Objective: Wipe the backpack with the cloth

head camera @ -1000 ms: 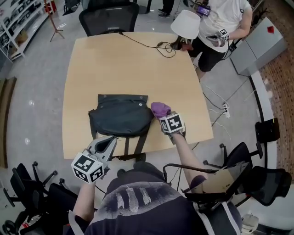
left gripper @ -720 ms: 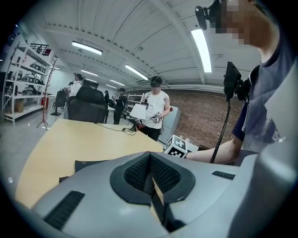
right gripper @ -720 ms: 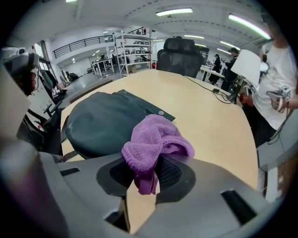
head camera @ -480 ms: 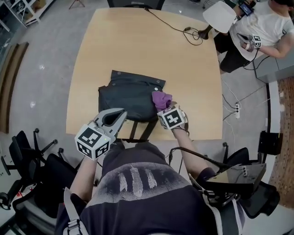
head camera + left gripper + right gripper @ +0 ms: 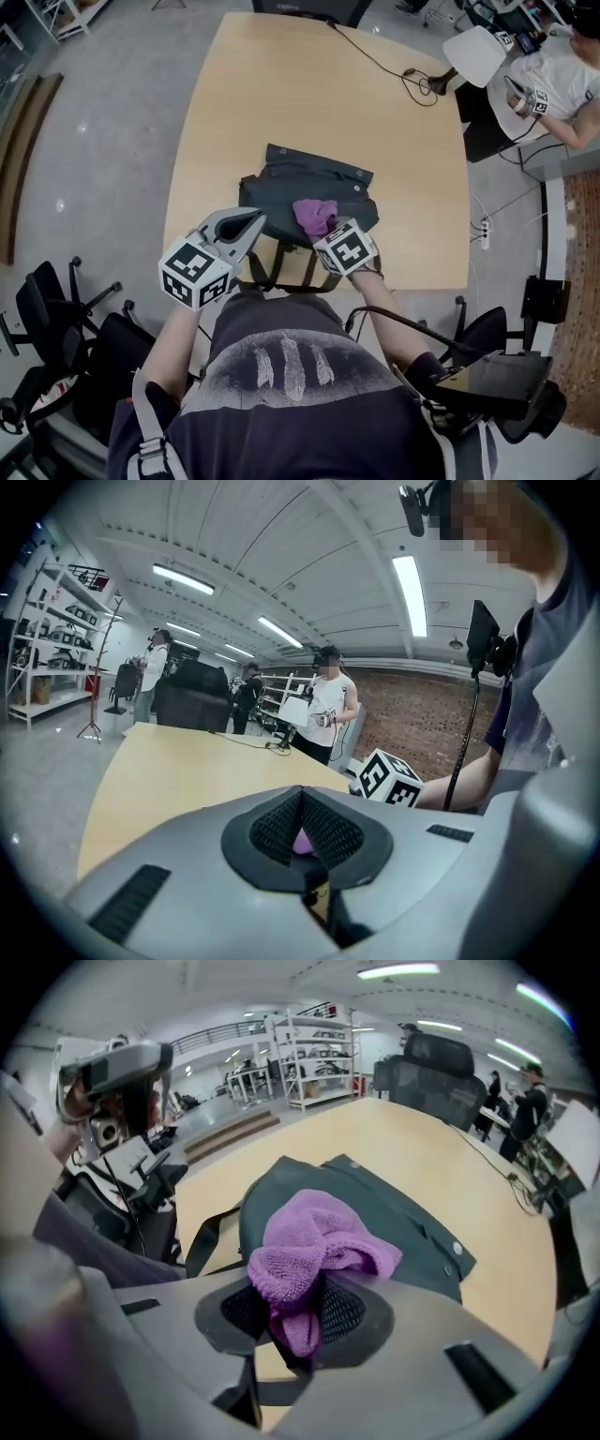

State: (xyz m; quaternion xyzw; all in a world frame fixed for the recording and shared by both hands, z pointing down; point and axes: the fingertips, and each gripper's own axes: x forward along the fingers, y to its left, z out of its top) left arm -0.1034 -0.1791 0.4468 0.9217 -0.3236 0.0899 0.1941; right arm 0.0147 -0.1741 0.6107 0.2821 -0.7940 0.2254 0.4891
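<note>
1. Currently clamped on the purple cloth (image 5: 314, 1241): right tongs (image 5: 296, 1321), pads squeezing 1 fold, rest of cloth bunched up past the tips.
2. From head view: right tongs (image 5: 325, 232) w/ cloth (image 5: 314, 216) set on top of the backpack (image 5: 281, 192), toward its near-right part.
3. Backpack: dark, lying flat on the wooden counter (image 5: 281, 94), nr the near edge; straps (image 5: 281, 267) hanging over that edge.
4. Left tongs (image 5: 302, 803): tips together, nothing gripped; just a sliver of purple showing thru the small gap behind the pads.
5. Left tongs (image 5: 251, 223) at the backpack's near-left corner, over the counter edge; contact w/ the bag not clear.
6. Far end of counter: black cable (image 5: 412, 73) lying loose; beyond the far-right corner, a person (image 5: 553, 84) in a white top.
7. Left of the counter: dark office chairs (image 5: 56, 319) on the grey floor.
</note>
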